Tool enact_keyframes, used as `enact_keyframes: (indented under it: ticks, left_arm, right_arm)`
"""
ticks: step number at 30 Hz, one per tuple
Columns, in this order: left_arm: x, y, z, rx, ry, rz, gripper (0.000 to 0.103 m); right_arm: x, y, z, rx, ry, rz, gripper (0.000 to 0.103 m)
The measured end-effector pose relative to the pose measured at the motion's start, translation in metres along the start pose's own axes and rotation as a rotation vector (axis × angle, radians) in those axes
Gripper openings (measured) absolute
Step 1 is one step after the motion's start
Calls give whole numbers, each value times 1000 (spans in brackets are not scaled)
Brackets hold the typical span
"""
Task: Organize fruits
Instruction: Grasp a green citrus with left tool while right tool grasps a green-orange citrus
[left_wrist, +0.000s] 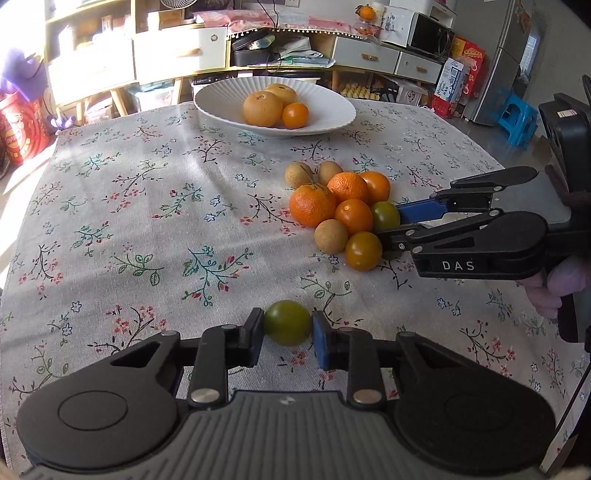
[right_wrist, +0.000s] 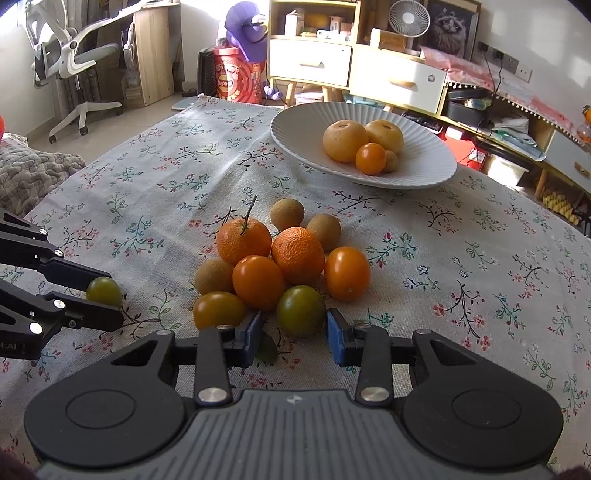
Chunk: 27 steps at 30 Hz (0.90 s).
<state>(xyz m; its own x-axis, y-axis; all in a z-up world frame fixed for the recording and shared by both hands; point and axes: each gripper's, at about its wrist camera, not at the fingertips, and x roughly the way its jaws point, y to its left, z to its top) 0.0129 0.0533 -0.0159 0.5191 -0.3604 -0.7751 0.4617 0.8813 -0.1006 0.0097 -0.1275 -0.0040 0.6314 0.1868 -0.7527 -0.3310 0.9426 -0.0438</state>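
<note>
My left gripper (left_wrist: 288, 328) is shut on a green tomato (left_wrist: 287, 322) that rests on the floral tablecloth, away from the pile. A pile of fruit (right_wrist: 280, 258) lies mid-table: two mandarins, orange tomatoes and brown longans. At its near edge sits a second green tomato (right_wrist: 301, 310) between the fingers of my right gripper (right_wrist: 293, 328). The right pad touches it and a narrow gap shows at the left pad. The white ribbed plate (right_wrist: 295, 122) beyond the pile holds two large yellow fruits, an orange tomato and a longan.
The tablecloth (left_wrist: 147, 221) covers the whole table. Cabinets with drawers (right_wrist: 399, 81), a red drum (right_wrist: 232, 81) and an office chair (right_wrist: 74, 62) stand past the far edge. A blue stool (left_wrist: 517, 118) and a fridge stand at the right of the left wrist view.
</note>
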Motion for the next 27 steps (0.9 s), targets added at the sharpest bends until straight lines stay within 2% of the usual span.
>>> enact_keyframes:
  ticks: [8,27]
  left_arm:
    - [-1,2,1,-17,-7,15,18]
    - [0,2,1,-25,-13,31,17]
  right_arm:
    - [-1,-2,1,7,-2,-7,26]
    - [1,-9,2,33,4,12,26]
